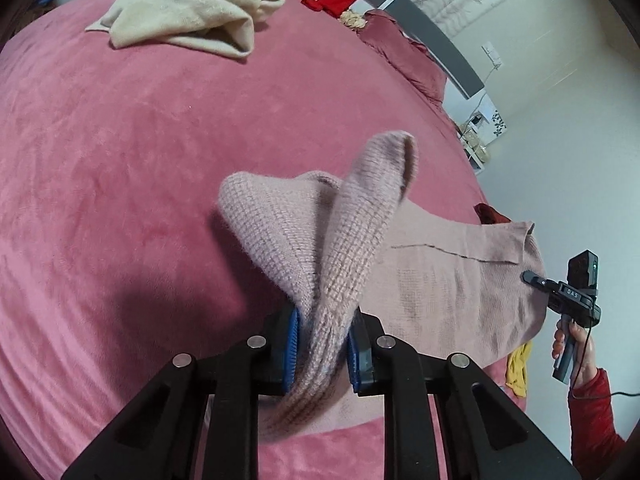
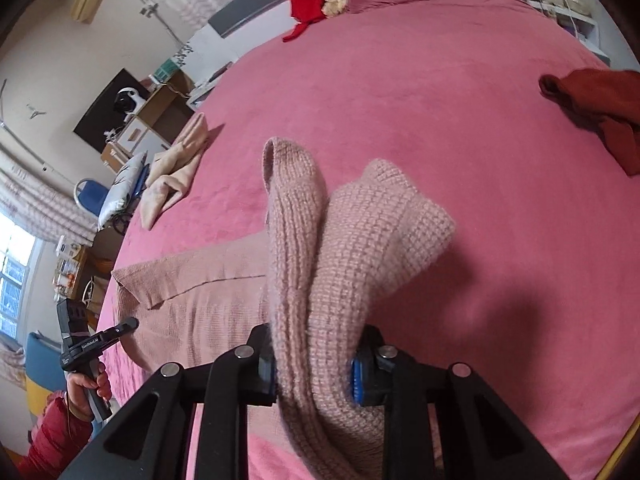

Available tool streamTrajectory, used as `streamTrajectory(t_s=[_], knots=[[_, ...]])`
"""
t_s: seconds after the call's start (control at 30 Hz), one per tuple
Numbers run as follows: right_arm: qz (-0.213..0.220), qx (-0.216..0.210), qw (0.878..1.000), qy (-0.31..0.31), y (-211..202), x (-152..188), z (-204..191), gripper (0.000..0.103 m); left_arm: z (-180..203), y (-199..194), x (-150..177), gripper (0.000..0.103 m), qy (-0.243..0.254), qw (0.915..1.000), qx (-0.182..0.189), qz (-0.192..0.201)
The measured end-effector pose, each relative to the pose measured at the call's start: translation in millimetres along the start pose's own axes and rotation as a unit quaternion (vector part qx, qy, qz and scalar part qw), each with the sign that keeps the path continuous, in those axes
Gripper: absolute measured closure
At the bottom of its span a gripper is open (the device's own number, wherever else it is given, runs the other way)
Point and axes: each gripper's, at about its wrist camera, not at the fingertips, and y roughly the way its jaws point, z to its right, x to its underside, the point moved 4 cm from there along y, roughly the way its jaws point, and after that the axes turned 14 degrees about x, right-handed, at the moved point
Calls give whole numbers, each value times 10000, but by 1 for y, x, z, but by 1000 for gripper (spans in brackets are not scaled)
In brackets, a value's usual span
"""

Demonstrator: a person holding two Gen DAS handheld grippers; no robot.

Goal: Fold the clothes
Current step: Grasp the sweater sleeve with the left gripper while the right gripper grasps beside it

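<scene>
**Both grippers pinch the sweater**

Left gripper (image 1: 320, 350) and right gripper (image 2: 314, 376) each clamp narrow jaws on the dusty-pink knitted sweater (image 1: 440, 280) over the pink plush bedspread (image 1: 140, 160); only the right view shows the rust-red garment (image 2: 600, 108) fully

Both views were bright and evenly lit by soft daylight; a window (image 2: 12, 276) at the right wrist view's left edge was blown out white. Soft shadows fell on the bed (image 1: 120, 160) beneath the lifted knit (image 1: 320, 240). Fisheye distortion bowed the bed, dark vignetting filled the corners, and the edges blurred slightly.
</scene>
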Motion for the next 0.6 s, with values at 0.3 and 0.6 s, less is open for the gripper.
streamTrajectory(t_s=[0.3,0.6], knots=[[-364,-387,9920,1142,39,21,73,79,-26,33,-22,73,-121,9968,-633,-479],[-677,-620,9863,1369,75,32,108,72,-31,52,-24,34,300,9946,-768,-623]])
